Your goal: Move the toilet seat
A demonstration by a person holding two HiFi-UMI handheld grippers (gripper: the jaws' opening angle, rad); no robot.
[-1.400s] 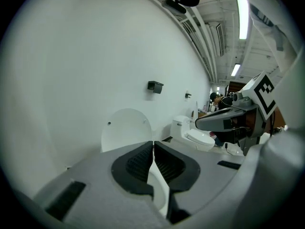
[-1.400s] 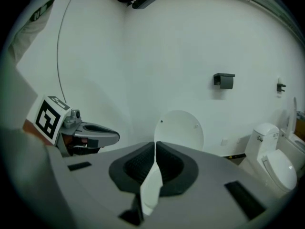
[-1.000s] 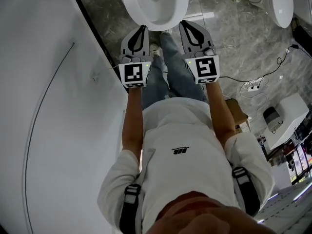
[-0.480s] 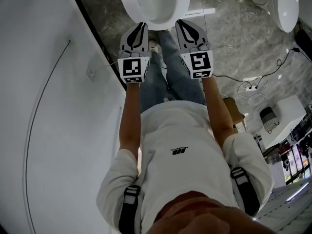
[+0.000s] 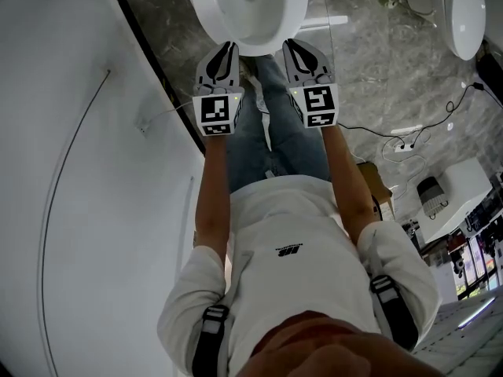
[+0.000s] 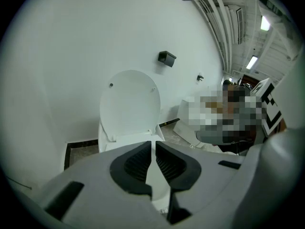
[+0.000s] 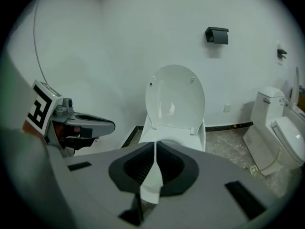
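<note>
A white toilet stands on the grey marble floor straight ahead of me. Its seat and lid are raised upright against the wall, as the left gripper view also shows. In the head view my left gripper and right gripper are side by side just short of the bowl's front rim, touching nothing. Both are shut and empty. From the right gripper view the left gripper shows at the left.
A white curved wall runs along the left. A second toilet stands at the right, with cables and a power strip on the floor nearby. A black fixture hangs on the wall above the toilet.
Both grippers have moved forward, closer to the toilet's front rim. Their jaws have stayed shut.
</note>
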